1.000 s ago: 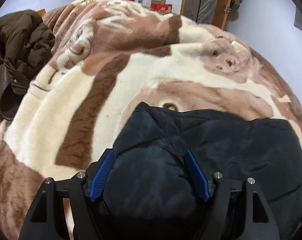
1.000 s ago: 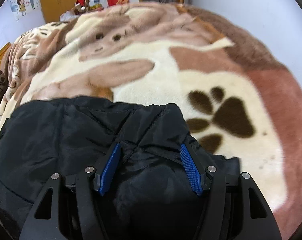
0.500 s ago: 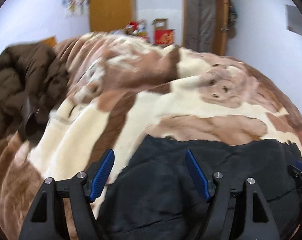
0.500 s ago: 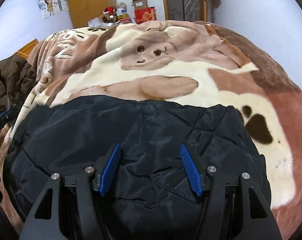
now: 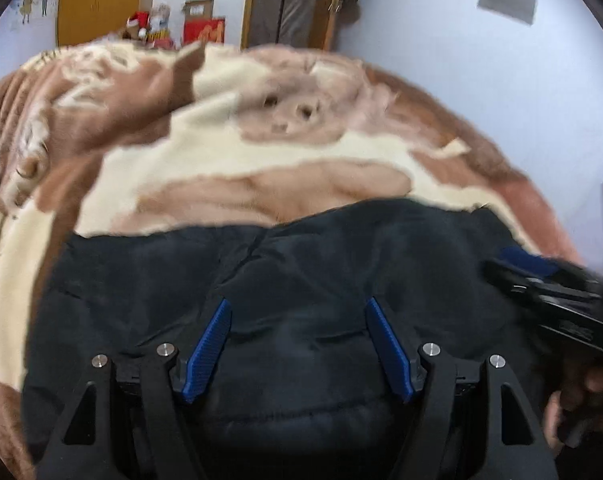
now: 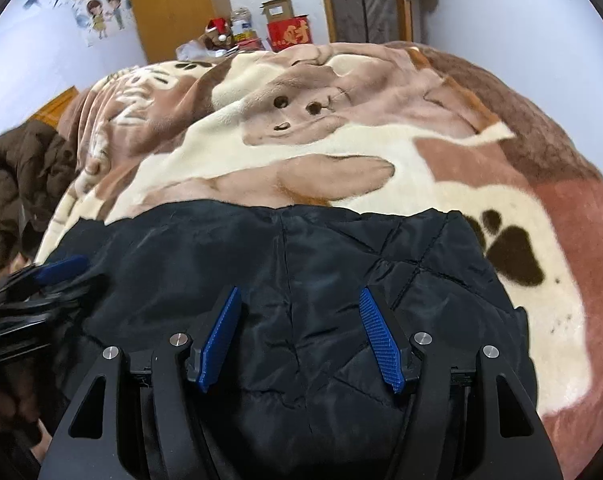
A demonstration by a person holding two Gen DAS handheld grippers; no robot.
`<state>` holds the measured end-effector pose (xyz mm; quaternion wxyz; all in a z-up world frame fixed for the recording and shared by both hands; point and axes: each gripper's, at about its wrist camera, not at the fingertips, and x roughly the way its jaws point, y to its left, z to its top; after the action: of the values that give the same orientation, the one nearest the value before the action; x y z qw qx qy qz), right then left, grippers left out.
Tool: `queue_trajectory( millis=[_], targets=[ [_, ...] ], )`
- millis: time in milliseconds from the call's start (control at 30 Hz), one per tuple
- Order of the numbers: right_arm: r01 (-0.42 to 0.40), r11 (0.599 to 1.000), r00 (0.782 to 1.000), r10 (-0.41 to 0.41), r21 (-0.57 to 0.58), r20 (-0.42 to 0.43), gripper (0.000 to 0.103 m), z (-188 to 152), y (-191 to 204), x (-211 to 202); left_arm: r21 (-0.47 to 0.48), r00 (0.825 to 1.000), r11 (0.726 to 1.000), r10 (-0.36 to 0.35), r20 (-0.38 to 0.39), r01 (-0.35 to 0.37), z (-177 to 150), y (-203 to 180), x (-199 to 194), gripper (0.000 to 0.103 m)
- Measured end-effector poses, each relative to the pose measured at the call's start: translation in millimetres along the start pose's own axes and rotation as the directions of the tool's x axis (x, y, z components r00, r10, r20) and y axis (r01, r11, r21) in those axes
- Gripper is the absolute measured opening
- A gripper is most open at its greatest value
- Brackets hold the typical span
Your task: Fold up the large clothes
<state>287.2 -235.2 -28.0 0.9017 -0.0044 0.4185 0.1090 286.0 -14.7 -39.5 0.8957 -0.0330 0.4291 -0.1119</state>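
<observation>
Jacket: black, quilted, lying folded on the bed blanket at the near edge, below both grippers.
Left gripper: jaws spread, nothing pinched — jacket only beneath.
Right gripper: jaws spread, pads clear of the cloth.
Handling (judged): soft, puffy, light; shiny shell looks slippery — padding probably springs back open.
Hold (judged): pinch a stitched edge or corner, both layers together, not the smooth middle.
Other: brown coat at the left, well apart.
</observation>
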Motion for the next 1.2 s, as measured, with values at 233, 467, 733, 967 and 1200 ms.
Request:
queue_trajectory(
  millis=[233, 467, 733, 967, 1200],
  targets=[
    [0.004, 1.000, 1.000, -0.004, 0.012, -0.010, 0.062, -6.7, -12.4, 42.7, -0.012, 0.999, 0.999, 0.050, -0.022, -0.050, -6.7, -0.5, 35.2, 0.075],
    [0.020, 1.000, 0.999, -0.019, 0.013, -0.035, 0.062, -6.2, -15.1, 65.9, -0.003, 0.996, 0.996, 0.090, -0.026, -0.090, -7.1, -0.4, 54.6, 0.075],
    [0.007, 1.000, 0.997, -0.006, 0.014, -0.082, 0.062, 1.1, -15.9, 58.1, -0.005, 0.993, 0.998, 0.065, -0.096, -0.066, 2.7, 1.1, 42.6, 0.074],
    [0.008, 1.000, 1.000, -0.008, 0.001, -0.010, 0.062, 3.4, -20.7, -1.3, -0.004, 0.997, 0.999, 0.050, -0.053, -0.050, 2.2, 13.4, -9.0, 0.069],
    [0.081, 0.995, 0.996, -0.078, 0.059, -0.045, 0.062, -24.7, -58.8, 8.4, -0.094, 0.986, 0.982, 0.165, -0.023, -0.166, -24.0, 74.4, -17.4, 0.050]
  ],
)
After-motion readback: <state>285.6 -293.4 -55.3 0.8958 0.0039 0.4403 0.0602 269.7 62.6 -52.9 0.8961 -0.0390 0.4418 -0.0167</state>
